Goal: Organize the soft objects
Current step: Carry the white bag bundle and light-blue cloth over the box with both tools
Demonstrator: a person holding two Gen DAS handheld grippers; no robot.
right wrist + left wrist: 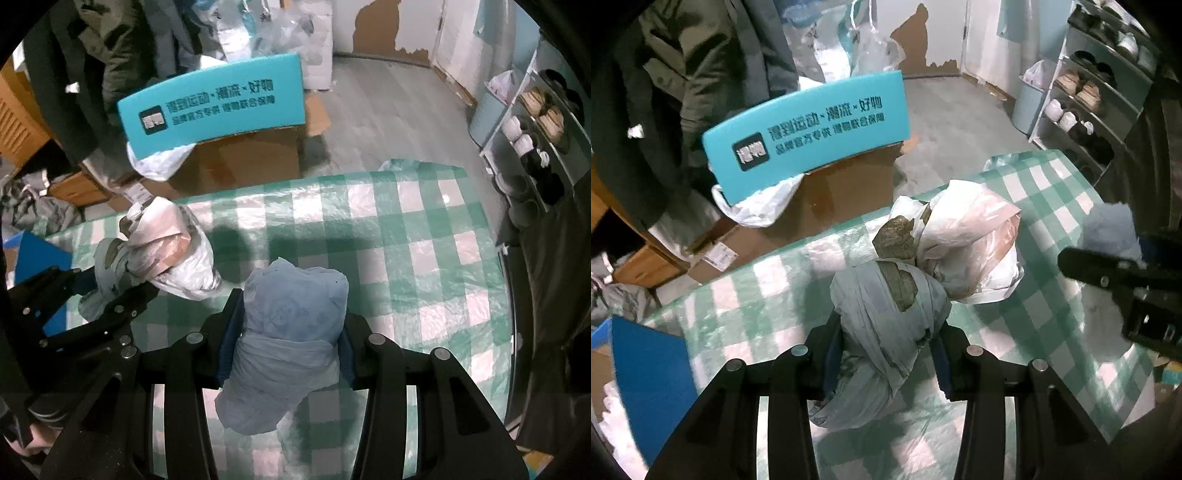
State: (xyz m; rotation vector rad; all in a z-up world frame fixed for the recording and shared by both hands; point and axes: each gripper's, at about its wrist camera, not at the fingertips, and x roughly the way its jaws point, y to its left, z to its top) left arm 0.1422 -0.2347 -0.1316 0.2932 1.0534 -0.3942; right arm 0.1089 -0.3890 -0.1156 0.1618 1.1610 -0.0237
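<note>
My left gripper point(888, 343) is shut on a knotted grey-blue plastic bundle point(882, 295) with greenish patches, held just above the green-and-white checked tablecloth point(757, 295). A white and pinkish plastic bag point(967, 240) rests against the bundle's far side. In the right wrist view my right gripper point(293, 325) is shut on a light blue bagged bundle point(295, 295) over the table's middle. That view also shows the left gripper point(99, 291) at the left with the grey bundle point(107, 266) and the white bag point(173, 243). One finger point(1100, 269) of the right gripper shows at the right edge of the left wrist view.
Beyond the table's far edge stands a cardboard box point(849, 192) with a teal printed box point(812, 125) and a white bag on it. Dark jackets point(665, 74) hang at the left. A shoe rack point(1082, 103) and pale bin point(1030, 107) stand at the right. A blue board point(646, 369) lies near left.
</note>
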